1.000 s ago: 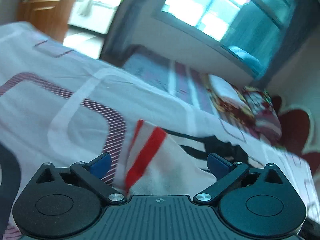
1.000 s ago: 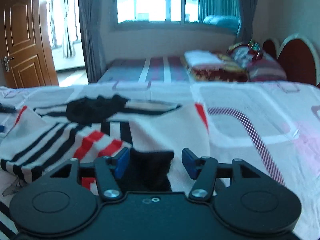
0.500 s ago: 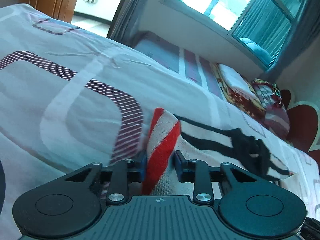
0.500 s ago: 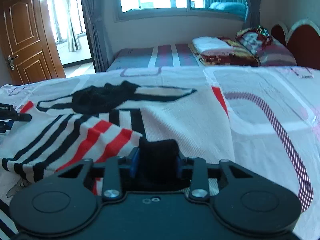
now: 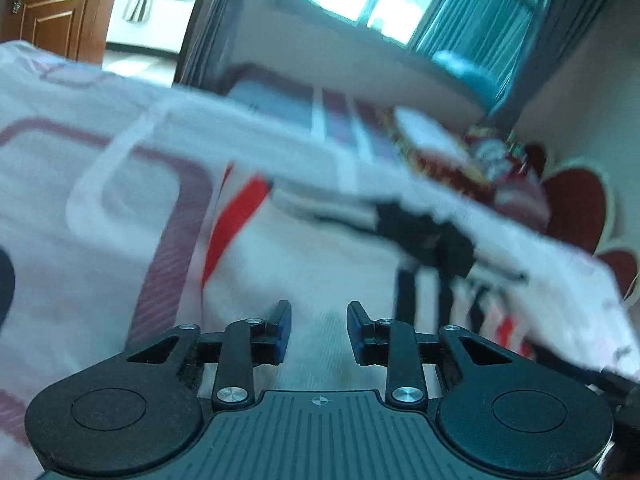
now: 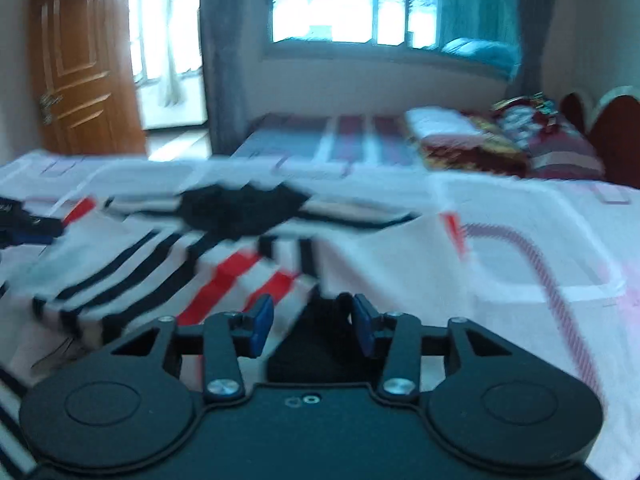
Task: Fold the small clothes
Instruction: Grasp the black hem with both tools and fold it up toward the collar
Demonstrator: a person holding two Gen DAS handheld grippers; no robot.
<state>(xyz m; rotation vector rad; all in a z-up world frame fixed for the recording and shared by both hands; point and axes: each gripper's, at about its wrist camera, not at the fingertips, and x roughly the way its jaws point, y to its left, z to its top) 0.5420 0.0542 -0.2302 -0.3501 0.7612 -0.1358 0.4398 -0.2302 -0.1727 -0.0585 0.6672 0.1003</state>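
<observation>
A small white sweater with red and black stripes (image 6: 224,264) lies on the bed, with a black collar (image 6: 240,210). It also shows in the left wrist view (image 5: 304,256), blurred by motion. My left gripper (image 5: 318,330) stands partly open over the white knit, with a gap between its blue pads. My right gripper (image 6: 312,322) is partly open around the sweater's black hem (image 6: 324,348), the pads apart from the cloth. The left gripper's tip (image 6: 24,224) shows at the left edge of the right wrist view.
The sweater lies on a white bedspread with pink and purple line patterns (image 6: 540,280). A second bed (image 6: 320,148) with folded blankets and pillows (image 6: 500,140) stands behind. A wooden door (image 6: 80,72) is at the left, a window (image 6: 360,0) on the far wall.
Both grippers closed on the sweater half a second ago and have now opened, letting the cloth go. Both views are blurred from motion and the sweater lies flatter.
</observation>
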